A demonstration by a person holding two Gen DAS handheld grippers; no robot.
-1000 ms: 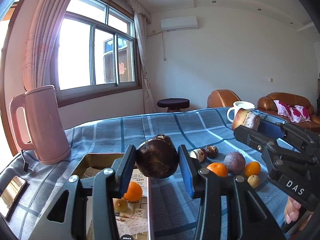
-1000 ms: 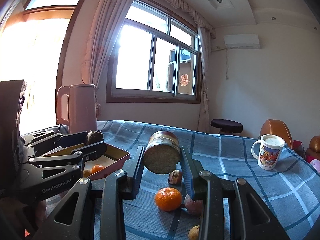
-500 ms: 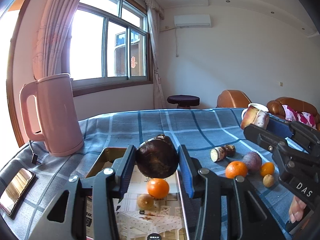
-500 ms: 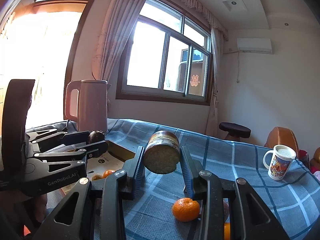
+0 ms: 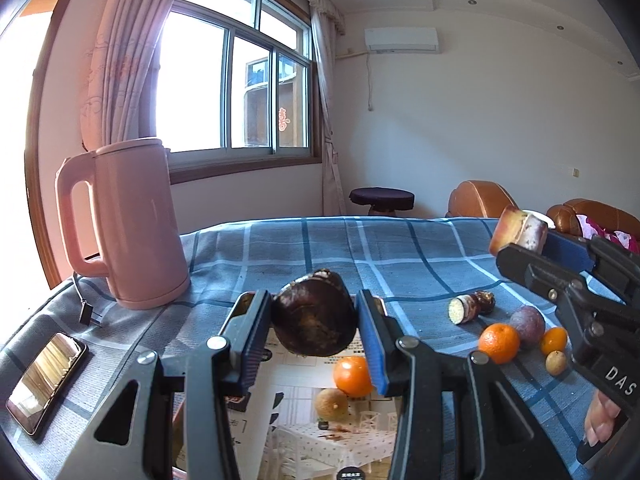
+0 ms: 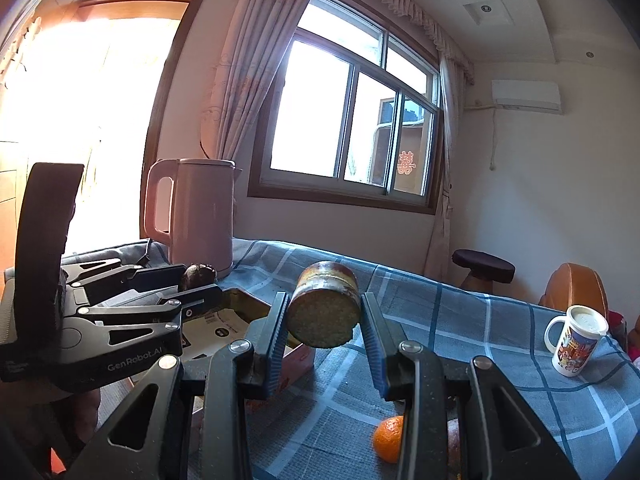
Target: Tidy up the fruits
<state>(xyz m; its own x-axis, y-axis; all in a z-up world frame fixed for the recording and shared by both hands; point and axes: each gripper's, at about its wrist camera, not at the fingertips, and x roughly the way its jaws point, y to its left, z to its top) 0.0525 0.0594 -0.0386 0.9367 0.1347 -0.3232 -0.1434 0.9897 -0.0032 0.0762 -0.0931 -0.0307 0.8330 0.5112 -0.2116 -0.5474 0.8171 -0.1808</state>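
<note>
Left wrist view: the left gripper [image 5: 314, 322] points slightly downward over the tin box [image 5: 240, 308], its blue pads clenched on a dark brown, round, rough-skinned fruit [image 5: 314, 320] held above the box. Inside the box lie an orange [image 5: 352, 376] and a small tan fruit [image 5: 331, 403] on a printed sheet; the gripper's black frame covers most of the box's rim. Right of the box, on the blue checked cloth of the table [image 5: 400, 256], sit a cut brown piece [image 5: 470, 306], a second orange [image 5: 499, 343], a purple fruit [image 5: 527, 326], a small orange fruit [image 5: 554, 341] and a small yellowish one [image 5: 556, 362]. The right gripper [image 5: 536, 246] enters from the right edge, grasping a cut chunk [image 5: 520, 232]. A pink kettle [image 5: 128, 224] stands left of the box.

Right wrist view: the right gripper [image 6: 323, 320] is roughly level, its pads clenched on the cut chunk [image 6: 323, 312], whose pale, grainy cut face is turned to the camera. It hangs just right of the box [image 6: 296, 360]. The left gripper [image 6: 188, 284] reaches in from the left above the box, the dark fruit [image 6: 198, 274] barely visible between its fingers. An orange [image 6: 389, 438] is half hidden behind the right gripper's frame.
</note>
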